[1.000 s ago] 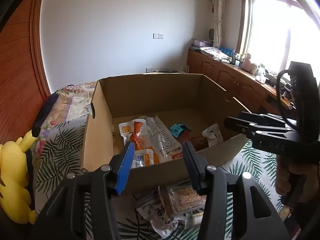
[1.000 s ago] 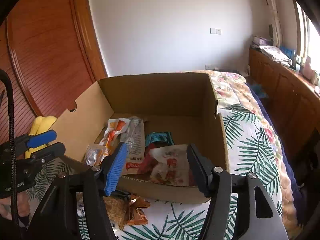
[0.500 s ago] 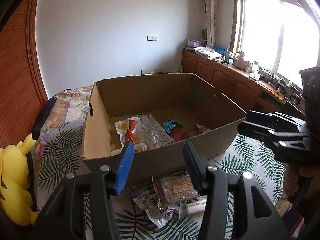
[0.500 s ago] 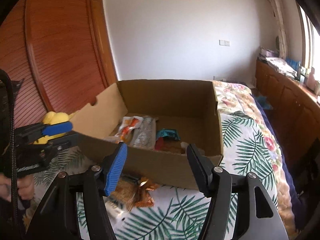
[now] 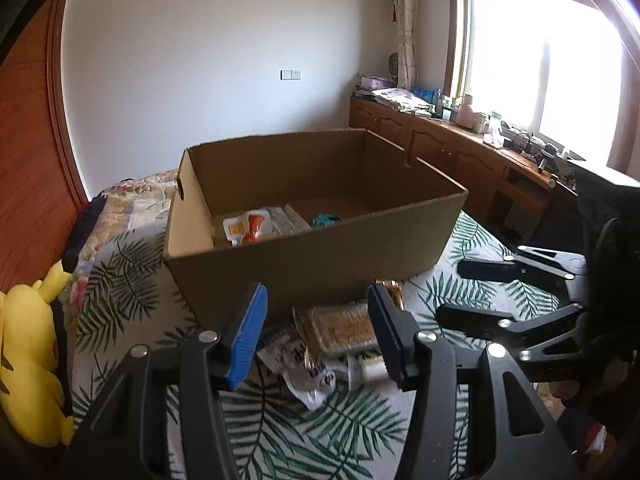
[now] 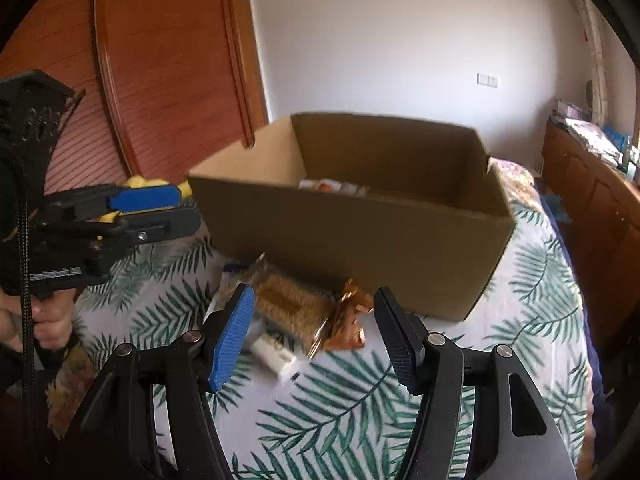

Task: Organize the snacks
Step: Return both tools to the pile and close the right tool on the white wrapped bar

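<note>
An open cardboard box (image 5: 312, 252) stands on the bed, with an orange-and-white packet (image 5: 248, 230) and a teal packet (image 5: 325, 219) inside. In front of its near wall lies a small pile of snacks: a clear packet of golden-brown bars (image 5: 344, 324), a white wrapper (image 5: 298, 364) and a small white tube (image 5: 370, 368). My left gripper (image 5: 318, 336) hovers open just short of this pile, holding nothing. In the right wrist view the bar packet (image 6: 284, 304), an orange-gold wrapper (image 6: 348, 320) and the white tube (image 6: 272, 354) lie beyond my open, empty right gripper (image 6: 314, 332).
A palm-leaf bedcover (image 5: 320, 440) lies under everything. A yellow plush toy (image 5: 28, 360) sits at the left by the wooden headboard (image 6: 160, 80). A wooden sideboard (image 5: 460, 152) with clutter runs under the window. A hand (image 6: 48, 320) holds the left gripper (image 6: 184, 210).
Both grippers have drawn back from over the box and sunk a little. The box now stands farther off, and the snack pile in front of it shows between the fingers.
</note>
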Demonstrator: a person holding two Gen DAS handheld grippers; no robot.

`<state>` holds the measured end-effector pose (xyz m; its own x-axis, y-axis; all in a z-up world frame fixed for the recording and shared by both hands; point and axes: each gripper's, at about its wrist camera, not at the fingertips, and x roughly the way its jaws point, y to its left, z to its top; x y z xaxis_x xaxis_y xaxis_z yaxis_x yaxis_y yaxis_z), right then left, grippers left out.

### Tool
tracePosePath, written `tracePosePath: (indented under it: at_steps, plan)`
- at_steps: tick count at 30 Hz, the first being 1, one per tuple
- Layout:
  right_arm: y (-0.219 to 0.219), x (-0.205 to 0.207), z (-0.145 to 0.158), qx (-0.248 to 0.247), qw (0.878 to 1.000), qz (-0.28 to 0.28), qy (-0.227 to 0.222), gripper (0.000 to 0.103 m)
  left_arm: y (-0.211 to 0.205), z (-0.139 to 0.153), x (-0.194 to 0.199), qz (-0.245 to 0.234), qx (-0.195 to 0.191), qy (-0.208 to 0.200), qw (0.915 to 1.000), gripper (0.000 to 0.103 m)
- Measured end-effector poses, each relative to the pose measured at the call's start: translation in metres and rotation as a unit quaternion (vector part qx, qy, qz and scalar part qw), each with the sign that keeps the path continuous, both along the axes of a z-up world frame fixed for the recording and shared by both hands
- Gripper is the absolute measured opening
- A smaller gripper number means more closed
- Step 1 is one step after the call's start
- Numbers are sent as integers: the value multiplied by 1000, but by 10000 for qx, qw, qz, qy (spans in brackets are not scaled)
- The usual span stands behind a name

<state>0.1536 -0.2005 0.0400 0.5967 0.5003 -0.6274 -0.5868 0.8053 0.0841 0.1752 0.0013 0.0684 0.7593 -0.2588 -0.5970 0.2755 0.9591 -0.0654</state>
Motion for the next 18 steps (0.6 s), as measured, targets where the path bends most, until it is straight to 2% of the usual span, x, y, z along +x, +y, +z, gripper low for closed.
tracePosePath:
  at_steps: [2,10,18]
  plan:
    - [5,0,-8,-42,9999,102,115,58,2,-6,-4,6,-18,40,10000,53]
    - [35,-4,-41,-423,9967,535,431,51,16,-39,-15,160,-48,301,9994,54]
    - [48,4,-58,-704,9937,651,584,48,34,-63,-20,356,-81,555,9978,54]
